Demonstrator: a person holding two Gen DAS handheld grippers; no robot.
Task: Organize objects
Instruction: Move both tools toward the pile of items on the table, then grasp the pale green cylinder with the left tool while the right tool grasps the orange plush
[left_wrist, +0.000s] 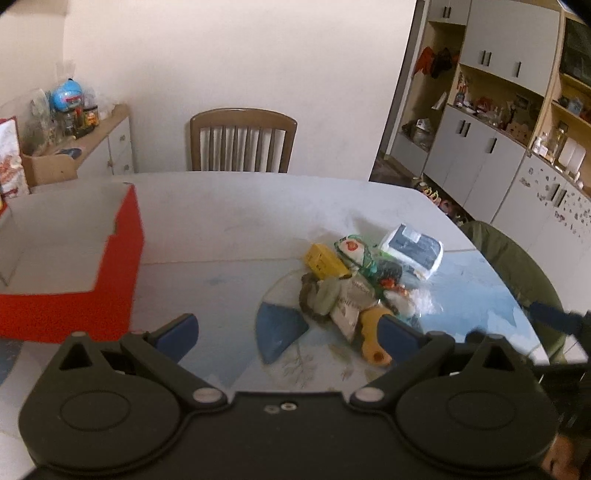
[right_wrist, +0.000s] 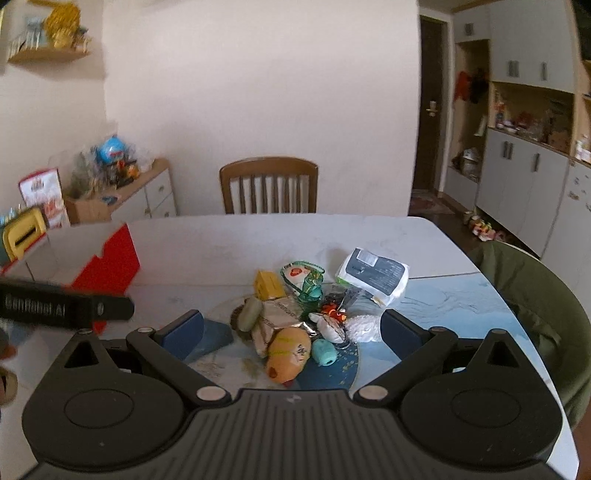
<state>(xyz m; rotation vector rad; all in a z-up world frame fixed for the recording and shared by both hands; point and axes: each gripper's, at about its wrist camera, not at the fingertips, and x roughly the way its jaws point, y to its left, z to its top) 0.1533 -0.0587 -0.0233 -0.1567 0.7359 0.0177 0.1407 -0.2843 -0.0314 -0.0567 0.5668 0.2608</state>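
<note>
My red box (left_wrist: 74, 295) sits empty — nothing sorted yet. The whole pile (right_wrist: 295, 317) waits on the worktop (left_wrist: 229, 229). Both tools — left tool (left_wrist: 288, 332), right tool (right_wrist: 291, 332) — spread, holding nothing.

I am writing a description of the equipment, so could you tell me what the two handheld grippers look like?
Both are alike: a black plastic body with two round discs, black linkage arms with silver pivot pins, and two dark blue pads. The left gripper has a smooth top; the right gripper has a ribbed one. In the right wrist view the left gripper's black side bar carries white lettering, too blurred to read.
</note>
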